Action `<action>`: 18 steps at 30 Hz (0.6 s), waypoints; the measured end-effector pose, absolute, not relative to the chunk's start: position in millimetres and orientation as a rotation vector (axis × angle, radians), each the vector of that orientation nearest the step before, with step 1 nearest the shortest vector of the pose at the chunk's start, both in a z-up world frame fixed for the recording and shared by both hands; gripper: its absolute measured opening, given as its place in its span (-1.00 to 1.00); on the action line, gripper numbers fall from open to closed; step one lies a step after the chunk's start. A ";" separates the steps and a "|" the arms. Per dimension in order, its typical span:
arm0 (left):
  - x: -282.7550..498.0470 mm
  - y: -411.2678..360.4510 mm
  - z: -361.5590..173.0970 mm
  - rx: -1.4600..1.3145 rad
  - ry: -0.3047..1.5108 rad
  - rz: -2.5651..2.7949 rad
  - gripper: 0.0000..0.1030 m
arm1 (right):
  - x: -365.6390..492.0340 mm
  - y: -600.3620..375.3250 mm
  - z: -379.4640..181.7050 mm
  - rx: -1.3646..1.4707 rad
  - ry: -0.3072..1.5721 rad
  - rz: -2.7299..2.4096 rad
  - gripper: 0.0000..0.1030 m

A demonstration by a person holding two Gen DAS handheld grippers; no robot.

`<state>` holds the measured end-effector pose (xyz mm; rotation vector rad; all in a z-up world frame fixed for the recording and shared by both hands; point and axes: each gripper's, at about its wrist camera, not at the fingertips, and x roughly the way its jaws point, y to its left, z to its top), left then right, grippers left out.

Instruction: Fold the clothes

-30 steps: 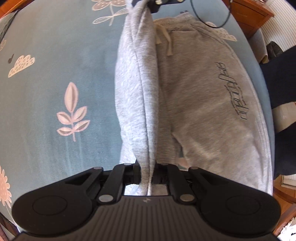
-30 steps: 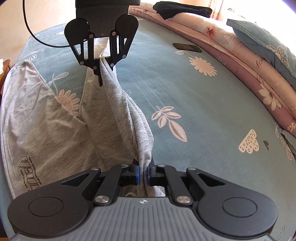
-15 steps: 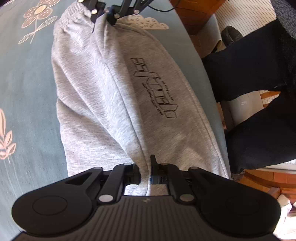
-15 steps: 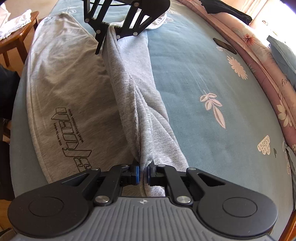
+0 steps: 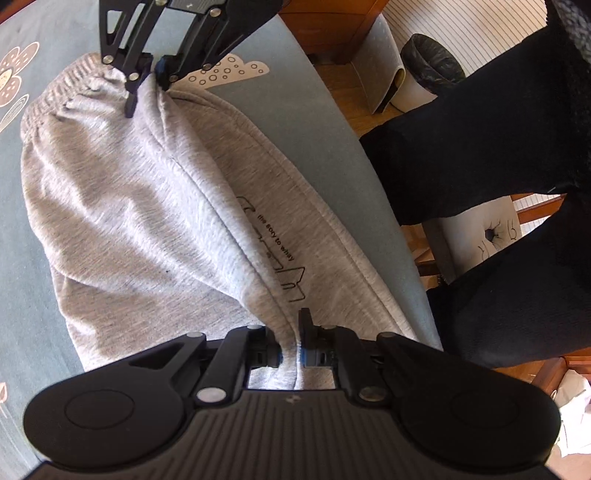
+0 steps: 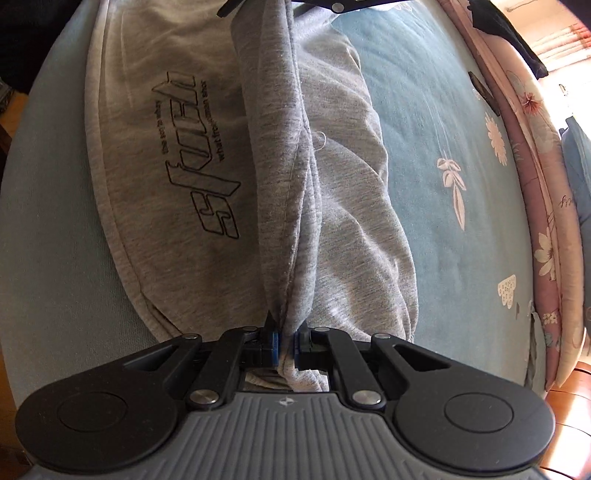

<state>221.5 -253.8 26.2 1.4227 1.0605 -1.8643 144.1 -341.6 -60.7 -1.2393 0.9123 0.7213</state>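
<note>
Grey sweatpants [image 5: 129, 206] lie on the blue flowered bedsheet [image 5: 33, 258], waistband at the far end in the left wrist view. My left gripper [image 5: 290, 343] is shut on a raised fold of one leg. My right gripper [image 5: 149, 86] is shut on the same fold near the waistband. The fold stretches between them above the other leg and partly covers the black printed logo [image 5: 280, 266]. From the right wrist view, the right gripper [image 6: 284, 339] pinches the sweatpants [image 6: 343, 206], and the logo [image 6: 199, 155] shows left of the fold.
The bed's edge [image 5: 369, 155] runs close along the sweatpants, with a person's dark-clothed legs [image 5: 480, 147] beside it. A pink quilt [image 6: 532, 184], a black phone [image 6: 482, 90] and a dark garment [image 6: 506, 26] lie at the bed's far side. A grey chair [image 5: 476, 236] stands on the wooden floor.
Both grippers have carried the pinched leg sideways toward the bed's edge and lower, over the other leg. It now hides part of the logo. Both stay shut on the fabric.
</note>
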 end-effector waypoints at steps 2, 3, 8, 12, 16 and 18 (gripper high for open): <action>217.3 -254.3 27.0 1.424 1.047 -1.877 -0.90 | 138.9 -342.3 -59.6 -1.273 0.893 0.685 -0.85; 215.2 -254.7 28.3 1.426 1.038 -1.884 -0.90 | 136.6 -342.9 -57.0 -1.287 0.883 0.668 -0.85; 203.2 -264.9 28.7 1.411 1.019 -1.920 -0.90 | 129.7 -348.6 -51.7 -1.308 0.905 0.615 -0.85; 188.8 -276.3 1.2 1.441 1.035 -1.909 -0.89 | 129.0 -353.3 -75.9 -1.284 0.971 0.604 -0.84; 177.5 -278.9 -25.1 1.475 1.048 -1.879 -0.89 | 135.7 -353.5 -91.1 -1.216 1.010 0.560 -0.83; 177.9 -278.9 -31.2 1.463 1.072 -1.854 -0.88 | 139.5 -353.4 -84.0 -1.143 1.027 0.513 -0.75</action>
